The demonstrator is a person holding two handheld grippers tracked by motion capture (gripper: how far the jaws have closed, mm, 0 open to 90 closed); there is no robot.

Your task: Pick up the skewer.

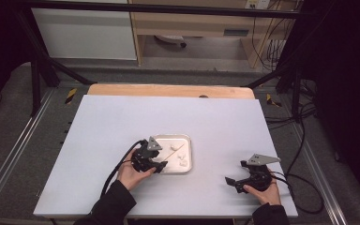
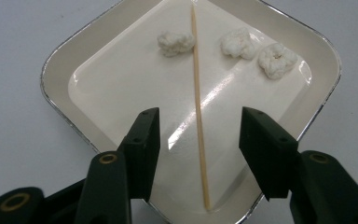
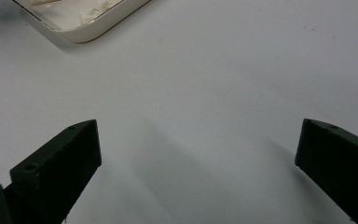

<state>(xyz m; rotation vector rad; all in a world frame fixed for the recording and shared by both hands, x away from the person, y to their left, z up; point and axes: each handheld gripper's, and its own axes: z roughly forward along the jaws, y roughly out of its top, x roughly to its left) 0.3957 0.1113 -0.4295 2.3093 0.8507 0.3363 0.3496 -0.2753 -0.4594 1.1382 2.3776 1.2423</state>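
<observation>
Your left gripper (image 2: 199, 135) hangs over the near end of the white tray (image 2: 60, 60), jaws parted on either side of the wooden skewer (image 2: 198, 116), which seems to lie flat and untouched. Three white lumps (image 2: 176, 43) sit past it. Your right gripper (image 3: 198, 158) rests spread wide over the bare table (image 3: 223, 84).

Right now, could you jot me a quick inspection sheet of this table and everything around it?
Surface: pale table top, bare around the tray.
Job's things: cream tray holding a wooden skewer and three white lumps.
Clutter: nothing seen.
Grippers: left gripper open, jaws straddling the skewer; right gripper open, over bare table.
Cables: black cable trails from left gripper; another loops off the right edge.
Surroundings: dark frame posts, wooden cabinet behind.
</observation>
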